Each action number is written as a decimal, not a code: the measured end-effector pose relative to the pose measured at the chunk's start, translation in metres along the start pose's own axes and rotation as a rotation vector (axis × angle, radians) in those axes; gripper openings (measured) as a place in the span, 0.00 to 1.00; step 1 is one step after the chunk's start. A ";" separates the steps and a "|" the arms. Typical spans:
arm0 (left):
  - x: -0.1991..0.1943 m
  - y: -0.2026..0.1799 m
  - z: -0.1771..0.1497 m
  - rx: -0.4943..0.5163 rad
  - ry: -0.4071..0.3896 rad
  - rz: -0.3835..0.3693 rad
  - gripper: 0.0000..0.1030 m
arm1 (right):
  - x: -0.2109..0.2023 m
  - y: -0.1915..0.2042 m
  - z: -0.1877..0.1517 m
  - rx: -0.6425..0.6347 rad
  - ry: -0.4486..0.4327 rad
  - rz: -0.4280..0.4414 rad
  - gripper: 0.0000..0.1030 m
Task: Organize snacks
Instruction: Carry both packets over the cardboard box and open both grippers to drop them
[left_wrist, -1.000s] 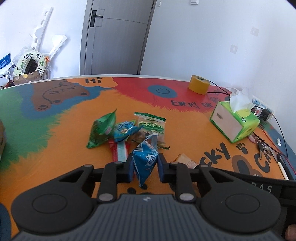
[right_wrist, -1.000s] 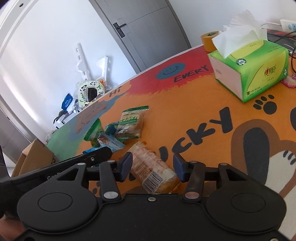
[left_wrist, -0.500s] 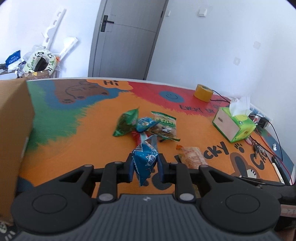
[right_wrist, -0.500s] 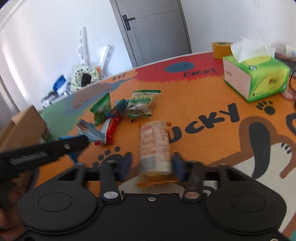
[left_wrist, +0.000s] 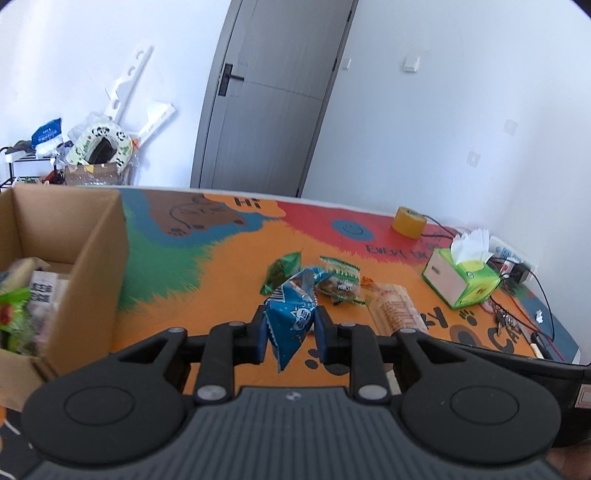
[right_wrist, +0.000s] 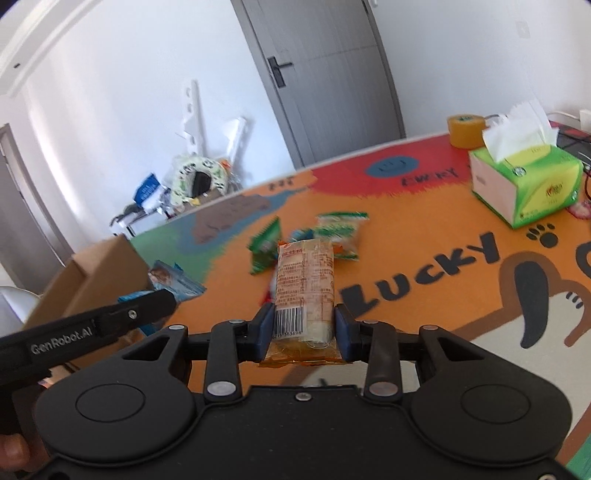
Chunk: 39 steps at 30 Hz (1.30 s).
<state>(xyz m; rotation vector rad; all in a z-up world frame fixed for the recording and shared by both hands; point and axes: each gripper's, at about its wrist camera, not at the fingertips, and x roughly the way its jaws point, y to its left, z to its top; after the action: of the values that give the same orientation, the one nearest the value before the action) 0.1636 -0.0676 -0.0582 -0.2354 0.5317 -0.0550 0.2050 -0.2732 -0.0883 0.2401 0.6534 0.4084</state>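
The surface (left_wrist: 229, 295) is covered by a bright mat in orange, green, red and blue with cartoon animals and black lettering. At its left edge stands an open cardboard box (left_wrist: 92, 258) with several packets already lying inside. Toward the far right sits a green tissue box (left_wrist: 465, 282) with a white tissue sticking up, and beyond it a roll of yellow tape (left_wrist: 408, 221); cables trail past both.

The left gripper (left_wrist: 290, 328) is closed tight on a blue snack packet (left_wrist: 291, 317), pinching its middle so the crinkled bag stands upright between the pads, lifted clear of the mat and between the box and the loose pile. The right gripper (right_wrist: 303, 328) has just been closing and now clamps an oblong clear-wrapped biscuit pack (right_wrist: 304, 288) near its barcode end, the pack pointing forward away from the camera and held off the mat. In the right wrist view the left gripper shows as a black bar at the lower left, its blue packet in front of the box.

On the orange part of the mat lie the remaining snacks: a green triangular packet (left_wrist: 280, 269) and just beside it a green-and-white packet (left_wrist: 340, 280), touching one another.
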 end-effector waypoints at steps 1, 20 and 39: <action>-0.005 0.001 0.001 0.001 -0.009 0.002 0.24 | -0.002 0.003 0.001 -0.002 -0.007 0.007 0.35; -0.069 0.043 0.020 -0.040 -0.112 0.069 0.24 | -0.014 0.064 0.013 -0.072 -0.057 0.117 0.35; -0.093 0.123 0.039 -0.143 -0.168 0.201 0.24 | 0.011 0.135 0.023 -0.145 -0.040 0.209 0.35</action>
<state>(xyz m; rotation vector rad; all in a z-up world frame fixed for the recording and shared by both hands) 0.1021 0.0705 -0.0086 -0.3218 0.3898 0.1975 0.1879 -0.1494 -0.0308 0.1787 0.5588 0.6470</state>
